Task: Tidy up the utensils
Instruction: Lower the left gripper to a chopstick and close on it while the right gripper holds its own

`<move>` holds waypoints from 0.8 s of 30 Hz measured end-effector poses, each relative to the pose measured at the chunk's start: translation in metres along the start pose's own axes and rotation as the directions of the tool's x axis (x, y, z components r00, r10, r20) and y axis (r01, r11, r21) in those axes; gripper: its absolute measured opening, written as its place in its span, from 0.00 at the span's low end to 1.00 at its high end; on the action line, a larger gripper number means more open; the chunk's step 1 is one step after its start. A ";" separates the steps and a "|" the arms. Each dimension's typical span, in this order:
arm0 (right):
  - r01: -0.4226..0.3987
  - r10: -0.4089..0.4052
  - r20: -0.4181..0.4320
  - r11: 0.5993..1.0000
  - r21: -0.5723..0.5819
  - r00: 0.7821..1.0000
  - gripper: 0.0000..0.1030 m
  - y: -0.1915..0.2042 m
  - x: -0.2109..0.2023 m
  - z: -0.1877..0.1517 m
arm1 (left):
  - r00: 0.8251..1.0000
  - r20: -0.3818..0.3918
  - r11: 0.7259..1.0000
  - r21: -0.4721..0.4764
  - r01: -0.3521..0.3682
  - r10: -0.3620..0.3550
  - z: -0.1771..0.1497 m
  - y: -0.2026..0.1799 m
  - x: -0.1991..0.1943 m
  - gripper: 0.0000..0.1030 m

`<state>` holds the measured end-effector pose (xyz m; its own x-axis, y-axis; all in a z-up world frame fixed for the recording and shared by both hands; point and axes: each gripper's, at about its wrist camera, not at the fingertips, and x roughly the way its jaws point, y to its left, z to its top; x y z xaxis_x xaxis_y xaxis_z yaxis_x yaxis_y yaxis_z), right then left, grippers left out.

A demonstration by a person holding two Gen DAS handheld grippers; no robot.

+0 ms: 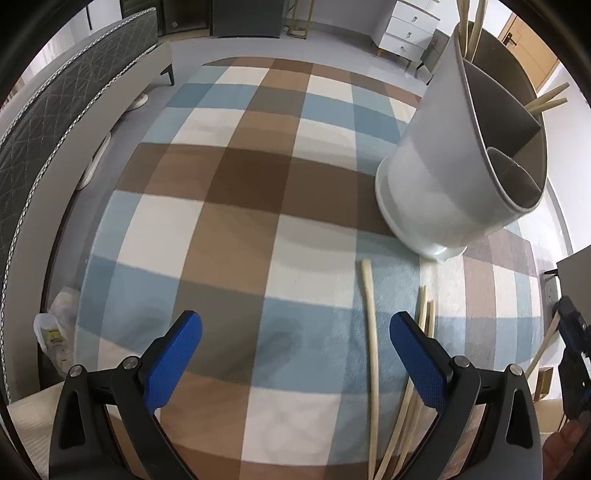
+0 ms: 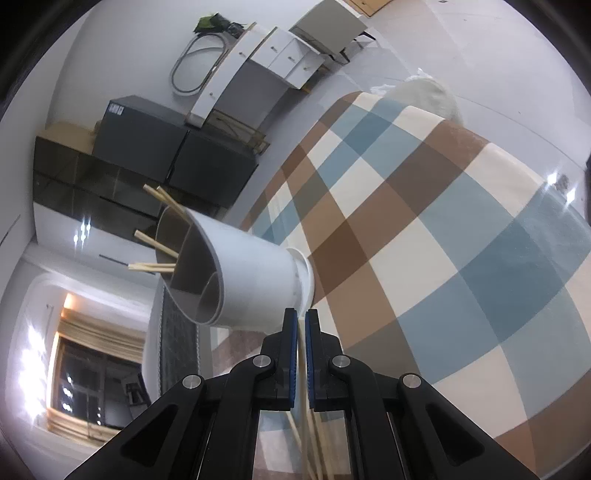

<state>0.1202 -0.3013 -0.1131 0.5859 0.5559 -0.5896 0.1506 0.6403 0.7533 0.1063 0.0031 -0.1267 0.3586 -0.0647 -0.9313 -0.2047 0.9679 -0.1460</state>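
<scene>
Right tongs (image 2: 301, 328) are pinching one chopstick (image 2: 303, 369) lengthwise, aiming at the holder (image 2: 255, 280) just ahead-left, while the left tongs (image 1: 295, 332) are hanging open.

You've got a checked tablecloth (image 1: 236, 206), a grey bed (image 1: 70, 92) off its left edge, a white drawer unit (image 1: 410, 27) and dark cabinets (image 2: 147, 162) beyond.

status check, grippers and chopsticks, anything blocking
Left gripper open, empty. Right gripper shut on chopstick. Loose chopsticks on checked cloth; holder upright. Nothing blocking.
</scene>
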 end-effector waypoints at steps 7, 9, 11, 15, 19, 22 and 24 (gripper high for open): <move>0.022 -0.020 0.033 0.998 -0.052 0.999 0.03 0.009 -0.009 0.002 | 0.999 -0.031 0.997 0.073 -0.014 0.017 0.010 -0.023 0.018 0.89; 0.030 -0.028 0.036 0.997 -0.065 0.999 0.03 0.011 -0.010 0.003 | 0.999 -0.034 0.996 0.086 -0.020 0.023 0.010 -0.028 0.021 0.86; 0.038 -0.035 0.040 0.997 -0.068 0.999 0.03 0.012 -0.010 0.002 | 0.999 -0.043 0.994 0.107 -0.025 0.030 0.012 -0.033 0.024 0.74; 0.027 -0.025 0.036 0.997 -0.065 0.999 0.03 0.014 -0.009 0.002 | 0.995 -0.068 0.987 0.149 -0.056 0.067 0.013 -0.044 0.033 0.61; 0.014 -0.010 0.047 0.996 -0.082 0.999 0.03 0.020 -0.012 0.003 | 0.995 -0.065 0.985 0.155 -0.070 0.081 0.012 -0.049 0.034 0.41; 0.010 -0.004 0.056 0.994 -0.106 0.998 0.03 0.025 -0.014 0.004 | 0.996 -0.060 0.981 0.184 -0.058 0.070 0.011 -0.061 0.033 0.13; 0.012 -0.005 0.065 0.993 -0.116 0.998 0.03 0.026 -0.016 0.005 | 0.996 -0.068 0.979 0.200 -0.050 0.065 0.011 -0.069 0.033 0.03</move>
<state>0.1190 -0.2965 -0.0829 0.6359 0.5170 -0.5731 0.0646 0.7042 0.7070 0.1425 -0.0633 -0.1434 0.2817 -0.0184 -0.9593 -0.0365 0.9989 -0.0299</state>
